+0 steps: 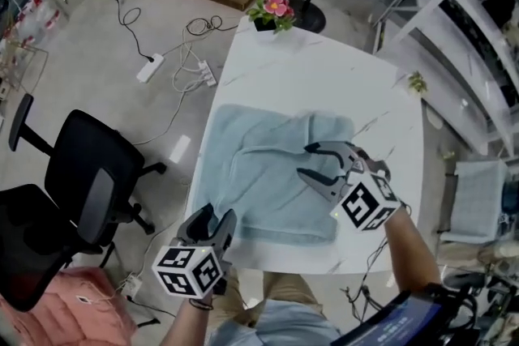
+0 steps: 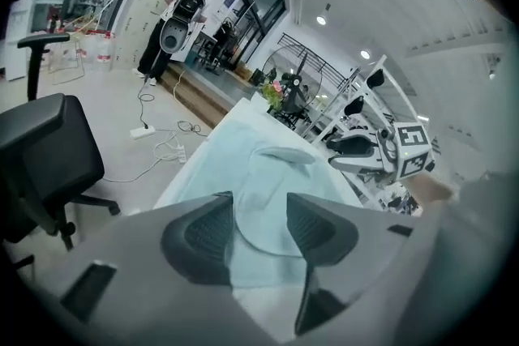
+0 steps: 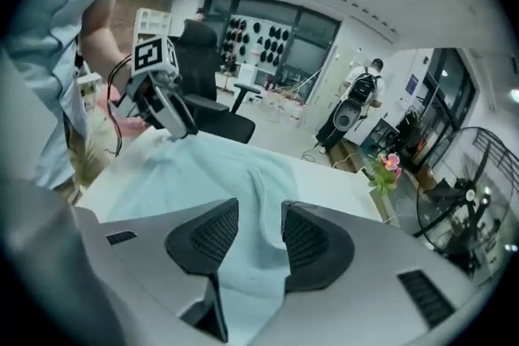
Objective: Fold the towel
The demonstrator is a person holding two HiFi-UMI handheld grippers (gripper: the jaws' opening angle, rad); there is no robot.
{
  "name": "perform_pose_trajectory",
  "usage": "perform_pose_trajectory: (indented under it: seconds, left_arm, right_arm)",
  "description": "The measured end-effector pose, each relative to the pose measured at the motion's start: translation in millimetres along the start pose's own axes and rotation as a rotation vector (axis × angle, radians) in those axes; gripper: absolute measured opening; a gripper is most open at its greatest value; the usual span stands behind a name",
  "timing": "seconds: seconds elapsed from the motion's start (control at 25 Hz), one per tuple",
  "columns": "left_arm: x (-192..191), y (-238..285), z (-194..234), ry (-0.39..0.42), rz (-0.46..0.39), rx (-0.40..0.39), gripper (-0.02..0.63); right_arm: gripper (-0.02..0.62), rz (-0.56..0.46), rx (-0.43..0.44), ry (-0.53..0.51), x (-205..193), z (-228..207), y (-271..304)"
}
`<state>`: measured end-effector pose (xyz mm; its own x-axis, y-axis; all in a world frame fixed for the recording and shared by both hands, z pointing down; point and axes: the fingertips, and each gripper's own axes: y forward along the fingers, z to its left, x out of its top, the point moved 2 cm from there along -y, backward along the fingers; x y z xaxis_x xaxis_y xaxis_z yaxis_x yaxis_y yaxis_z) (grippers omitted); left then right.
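As we look along the left tongs [image 2: 259,200], we find their jaws standing wide, with nothing pressed between the ribbed pads. Only the towel [image 2: 272,166] shows through the gap, lying beyond them. From the head view the left tongs [image 1: 217,216] sit at the near left corner of the worktop [image 1: 324,81], just at the towel's near edge. We cannot quite tell whether their tips touch the cloth.

Our right tongs [image 3: 260,208] are likewise parted and grip nothing; a raised ridge of cloth runs away past the gap between them. In the head view the right tongs [image 1: 305,160] hang over the right part of the towel [image 1: 259,166], pointing toward its middle, with their marker cube [image 1: 366,205] behind.

We see the towel as pale blue and spread over the left and middle of the white, faintly veined worktop. It is rumpled, with a soft fold heaped toward its far right corner, and its near edge runs close to the worktop's near edge.

Farther out, a pot of pink flowers [image 1: 274,10] stands at the far edge of the worktop. On the floor to the left we see black office chairs [image 1: 89,166], and beyond them a white power strip [image 1: 150,67] among loose cables. White shelving [image 1: 454,12] rises at the right. Far back in the left gripper view a person [image 2: 174,24] stands.
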<state>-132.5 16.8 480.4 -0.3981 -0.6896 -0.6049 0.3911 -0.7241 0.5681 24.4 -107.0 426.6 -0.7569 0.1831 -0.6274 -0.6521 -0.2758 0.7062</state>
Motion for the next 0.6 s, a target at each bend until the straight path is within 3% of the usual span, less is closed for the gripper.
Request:
perform_pose_trajectory:
  seconds: [0.2,0.32,0.4,0.48,0.6]
  left_arm:
    - [-7.8,16.2,2.6,-0.012,0.05,0.06,0.201]
    - [-11.9,18.0,9.1,-0.036,0.054,0.106,0.162]
    - [-11.1,17.2,12.3,-0.059,0.038,0.131,0.117]
    - [-8.1,14.8,12.2,-0.075,0.014,0.144,0.052]
    - [-4.9,10.8,3.5,-0.083,-0.012,0.131,0.026]
  right_arm:
    - [0.176,-0.002,0.076,-0.143,-24.3,-11.1,27.2]
    - [0.112,-0.035,0.086,-0.187,-29.9,-16.0,39.0]
    - [0.046,-0.08,0.091,-0.174,-28.9,-23.2,40.6]
    - [0.032,-0.132,0.102,-0.131,-24.7,-33.2,37.1]
    - [0.029,-0.208,0.103,-0.071,-11.6,-52.1,29.6]
